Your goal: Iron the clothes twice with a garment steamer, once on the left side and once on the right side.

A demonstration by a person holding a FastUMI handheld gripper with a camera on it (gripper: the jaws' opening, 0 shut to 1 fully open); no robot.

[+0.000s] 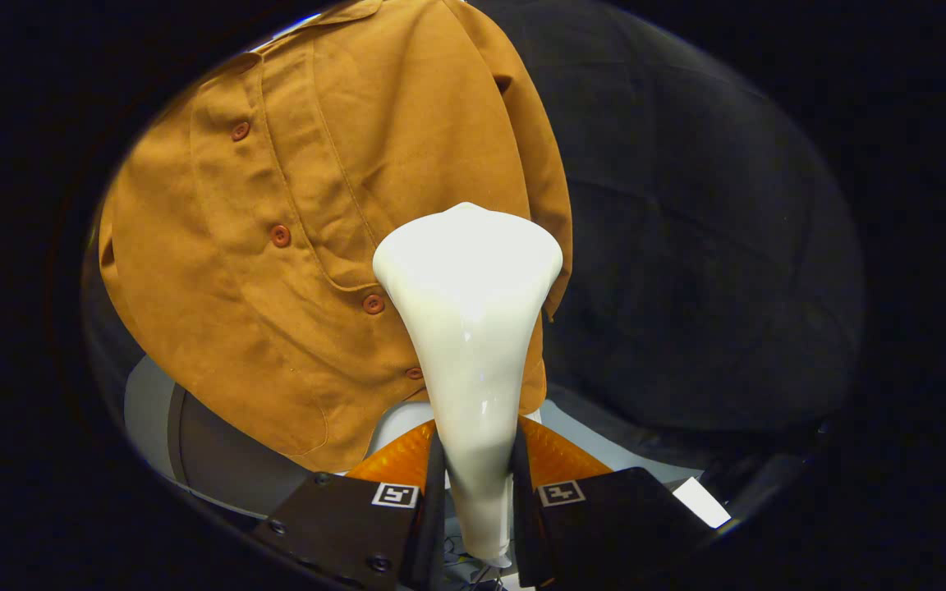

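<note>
Gripper (473, 484) clamped on the steamer (469, 328), both fingers pressing its neck. Its head hides part of the shirt (292, 246) just ahead. Dark cloth (686, 246) hangs beyond.

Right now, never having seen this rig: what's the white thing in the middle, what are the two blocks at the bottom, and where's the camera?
There is no robot arm here: a person carries a hand-held two-finger gripper. The fisheye camera rides on it and looks forward along its fingers, so this is the gripper's own view. The two blocks at the bottom are those fingers, each bearing a small square marker. They are shut on the glossy white handle of a garment steamer, whose body widens into a broad head pointing away from the camera. Beyond the head hangs a mustard-brown button-up shirt with reddish-brown buttons; the steamer head sits over its lower part, beside the button row. Whether it touches the cloth cannot be told from here.
</note>
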